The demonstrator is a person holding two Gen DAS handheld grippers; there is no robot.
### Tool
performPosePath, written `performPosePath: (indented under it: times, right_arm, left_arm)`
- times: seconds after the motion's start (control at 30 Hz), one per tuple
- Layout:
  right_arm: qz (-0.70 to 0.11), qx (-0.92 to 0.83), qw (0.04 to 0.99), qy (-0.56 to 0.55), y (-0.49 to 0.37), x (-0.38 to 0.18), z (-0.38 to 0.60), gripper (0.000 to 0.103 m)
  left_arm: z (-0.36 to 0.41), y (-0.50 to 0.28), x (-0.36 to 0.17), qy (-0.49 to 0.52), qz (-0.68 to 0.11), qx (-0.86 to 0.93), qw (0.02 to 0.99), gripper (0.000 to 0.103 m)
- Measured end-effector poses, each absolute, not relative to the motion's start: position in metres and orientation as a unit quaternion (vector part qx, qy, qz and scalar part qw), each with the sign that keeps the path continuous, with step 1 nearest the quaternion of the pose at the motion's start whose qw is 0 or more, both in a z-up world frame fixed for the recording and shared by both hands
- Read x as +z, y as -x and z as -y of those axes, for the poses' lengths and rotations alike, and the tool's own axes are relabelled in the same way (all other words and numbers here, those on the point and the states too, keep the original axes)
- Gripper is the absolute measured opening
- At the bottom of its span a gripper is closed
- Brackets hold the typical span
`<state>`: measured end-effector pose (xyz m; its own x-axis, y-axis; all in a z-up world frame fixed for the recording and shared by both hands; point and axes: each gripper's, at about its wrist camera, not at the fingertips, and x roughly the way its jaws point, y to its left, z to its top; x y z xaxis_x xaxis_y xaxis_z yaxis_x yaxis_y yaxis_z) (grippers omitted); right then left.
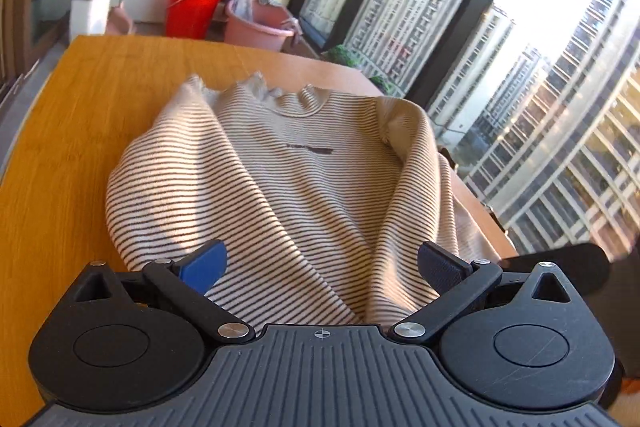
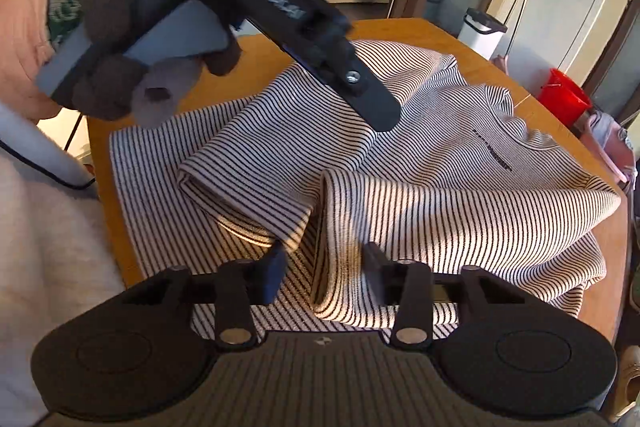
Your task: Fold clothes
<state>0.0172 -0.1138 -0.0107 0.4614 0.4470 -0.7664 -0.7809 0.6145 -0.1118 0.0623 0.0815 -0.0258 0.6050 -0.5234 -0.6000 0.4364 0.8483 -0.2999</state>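
Note:
A beige sweater [image 1: 288, 163] with thin dark stripes lies on the wooden table [image 1: 60, 147], collar at the far side, both sides folded inward. My left gripper [image 1: 320, 263] stands wide open just above its near hem, with nothing pinched. In the right wrist view the sweater [image 2: 460, 187] shows both sleeves folded over the body. My right gripper [image 2: 325, 265] is narrowly open around a raised fold of the right sleeve [image 2: 344, 227]; the right pad touches the cloth, the left pad stands off it. A gloved hand [image 2: 108, 67] holds the left gripper [image 2: 372, 107] above the sweater.
Beyond the table [image 2: 400, 31] stand a red bucket [image 1: 192, 9], a pink bucket [image 1: 256, 23] and a white bin [image 1: 90, 7]. Tall windows run along the right. A pink sleeve [image 2: 20, 39] and pale fabric [image 2: 40, 247] are at the left table edge.

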Motion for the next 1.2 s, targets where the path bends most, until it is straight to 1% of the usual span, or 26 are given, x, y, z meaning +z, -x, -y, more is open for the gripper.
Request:
performPosePath:
  times: [0.03,0.17,0.2,0.27,0.33,0.37,0.47,0.5,0.53,0.67,0.73,0.77,0.87,1.03,1.2]
  right_arm:
    - [-0.363,0.363,0.831,0.214,-0.025,-0.005,0.118,0.010]
    - [-0.358,0.327,0.862,0.148,-0.049,0.018,0.142,0.009]
    - [-0.354,0.320,0.868,0.136,-0.051,0.022,0.147,0.009]
    - [-0.342,0.308,0.882,0.097,-0.057,0.034,0.165,0.009]
    - [-0.330,0.296,0.895,0.056,-0.064,0.046,0.183,0.009]
    - [-0.318,0.284,0.904,0.022,-0.069,0.056,0.200,0.009]
    - [-0.260,0.218,0.937,-0.081,-0.086,0.094,0.268,0.009]
    - [-0.237,0.189,0.946,-0.115,-0.091,0.108,0.295,0.009]
    - [-0.214,0.162,0.952,-0.146,-0.095,0.121,0.319,0.009]
    - [-0.144,0.067,0.960,-0.231,-0.113,0.156,0.390,0.009]
    - [-0.138,0.038,0.958,-0.250,-0.123,0.161,0.404,0.005]
    - [-0.138,0.030,0.957,-0.255,-0.127,0.162,0.407,0.003]
    - [-0.150,0.032,0.953,-0.261,-0.140,0.163,0.405,0.003]
    - [-0.169,0.063,0.957,-0.227,-0.147,0.163,0.367,0.003]
    - [-0.181,0.123,0.952,-0.216,-0.160,0.167,0.318,0.003]
  left_arm:
    - [-0.075,-0.051,-0.023,0.019,-0.339,-0.286,0.896,0.103]
    - [-0.052,-0.017,-0.025,-0.125,-0.311,-0.293,0.896,0.103]
    - [-0.047,-0.015,-0.028,-0.143,-0.310,-0.287,0.895,0.103]
    - [-0.043,-0.017,-0.034,-0.157,-0.310,-0.281,0.895,0.100]
    - [-0.043,-0.022,-0.036,-0.153,-0.313,-0.274,0.896,0.077]
    - [-0.045,-0.025,-0.036,-0.146,-0.315,-0.271,0.898,0.077]
    - [-0.055,-0.034,-0.028,-0.117,-0.308,-0.260,0.908,0.088]
    - [-0.059,-0.037,-0.022,-0.101,-0.300,-0.257,0.913,0.095]
    - [-0.063,-0.041,-0.016,-0.082,-0.291,-0.255,0.918,0.098]
    - [-0.071,-0.064,0.003,0.000,-0.273,-0.255,0.928,0.100]
    - [-0.069,-0.072,0.007,0.022,-0.271,-0.248,0.930,0.101]
    - [-0.065,-0.076,0.007,0.027,-0.270,-0.247,0.930,0.101]
    - [-0.053,-0.086,0.012,0.034,-0.269,-0.264,0.926,0.101]
    - [-0.032,-0.103,0.028,0.043,-0.248,-0.284,0.925,0.101]
    - [-0.024,-0.088,0.022,0.023,-0.251,-0.300,0.920,0.103]
